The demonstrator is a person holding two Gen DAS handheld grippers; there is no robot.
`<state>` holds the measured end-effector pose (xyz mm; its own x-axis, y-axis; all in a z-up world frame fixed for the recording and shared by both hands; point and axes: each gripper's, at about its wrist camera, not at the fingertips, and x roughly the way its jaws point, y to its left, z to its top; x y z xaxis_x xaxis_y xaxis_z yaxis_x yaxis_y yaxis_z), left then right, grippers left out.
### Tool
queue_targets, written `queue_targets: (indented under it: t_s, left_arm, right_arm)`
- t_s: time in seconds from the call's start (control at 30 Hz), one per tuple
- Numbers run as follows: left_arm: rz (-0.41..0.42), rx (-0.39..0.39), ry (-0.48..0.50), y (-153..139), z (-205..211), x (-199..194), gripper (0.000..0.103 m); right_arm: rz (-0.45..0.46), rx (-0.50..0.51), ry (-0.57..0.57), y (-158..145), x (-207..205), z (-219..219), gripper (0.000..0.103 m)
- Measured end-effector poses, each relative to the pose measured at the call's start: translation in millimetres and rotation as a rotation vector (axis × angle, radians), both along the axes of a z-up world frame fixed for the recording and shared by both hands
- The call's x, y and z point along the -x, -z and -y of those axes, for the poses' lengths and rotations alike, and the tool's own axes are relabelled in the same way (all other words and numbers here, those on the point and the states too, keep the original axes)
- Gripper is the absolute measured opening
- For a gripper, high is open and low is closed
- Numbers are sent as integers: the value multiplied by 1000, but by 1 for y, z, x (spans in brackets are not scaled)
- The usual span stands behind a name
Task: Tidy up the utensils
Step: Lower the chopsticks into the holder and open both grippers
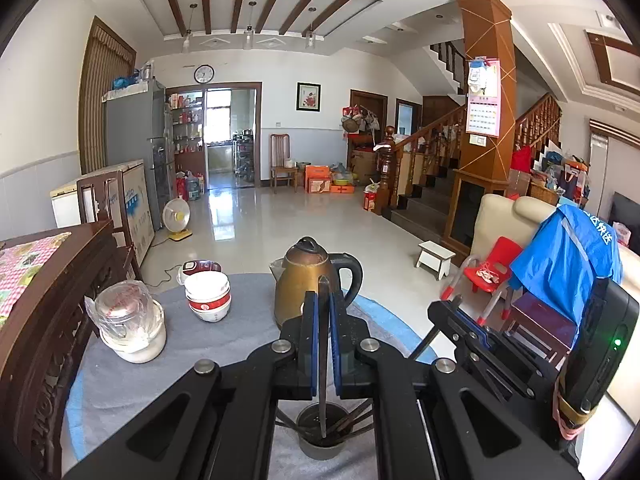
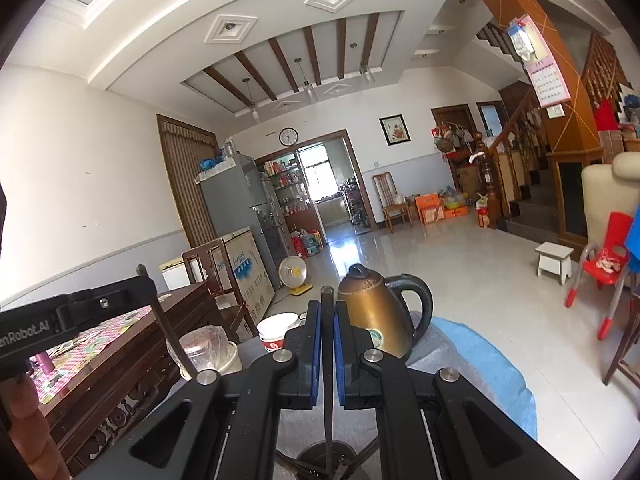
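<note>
In the left wrist view my left gripper (image 1: 324, 300) is shut on a dark chopstick (image 1: 322, 360). The stick stands upright with its lower end inside a grey holder cup (image 1: 320, 450) that holds several more chopsticks. My right gripper (image 2: 327, 310) is likewise shut on a dark chopstick (image 2: 328, 392), which points down into the same holder (image 2: 310, 454). Each gripper shows in the other's view: the right gripper (image 1: 446, 308) at the right with its stick slanting down-left, the left gripper (image 2: 146, 286) at the left with its chopstick (image 2: 176, 344) hanging below.
On the grey-clothed round table (image 1: 200, 360) stand a brass electric kettle (image 1: 302, 280), stacked red-and-white bowls (image 1: 208, 296) and a plastic-wrapped glass jar (image 1: 128, 320). Dark carved wooden furniture (image 1: 40, 320) borders the left. A red child's chair (image 1: 492, 268) and blue cloth are at the right.
</note>
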<state>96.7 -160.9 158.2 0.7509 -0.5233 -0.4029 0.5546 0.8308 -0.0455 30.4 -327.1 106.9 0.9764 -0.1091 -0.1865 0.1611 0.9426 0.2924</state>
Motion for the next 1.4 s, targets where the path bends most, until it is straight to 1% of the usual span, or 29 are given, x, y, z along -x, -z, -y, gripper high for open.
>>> queue_targets:
  t_s: [0.17,0.37,0.53,0.87,1.0,1.1,1.2,1.23,1.27,1.3,1.33,1.37,1.4]
  left_arm:
    - [-27,5,-8,15,8,-7,6]
    - [-67,-3,-27,34,14,-16,6]
    - [-86,-24,-42,48,15,-17,6]
    - [-75,-53,-59,66,12,-13,6]
    - [-74,-60,-51,72,11,-11,6]
    - [-61,-75,-61,76,10,-8,6]
    - [-51,-81,-62,78,6,-5,7]
    - [-51,-85,-64,79,5,-4,14]
    - [-51,-87,-64,80,3,-3,28]
    - [-48,-86,-68,80,0,-1,37]
    - [-43,-84,-76,80,-2,0,50]
    - [-32,-81,-85,80,-5,3,56]
    - [-21,-81,-92,80,-9,6,58]
  right_arm:
    - [-18,-31,4,10,-3,8,6]
    - [-38,-46,-1,21,-6,9,6]
    - [-59,-59,-14,31,-8,7,6]
    - [-95,-77,-15,44,-11,4,7]
    - [-111,-76,-14,47,-13,2,7]
    - [-126,-94,-19,51,-16,2,10]
    - [-134,-107,-18,53,-15,1,10]
    - [-137,-115,-23,53,-15,2,10]
    - [-140,-122,-27,54,-15,2,10]
    - [-145,-132,-28,55,-15,2,10]
    - [-148,-140,-31,55,-15,2,10]
    - [-152,-150,-36,56,-15,3,11]
    - [-159,-169,-45,58,-16,5,11]
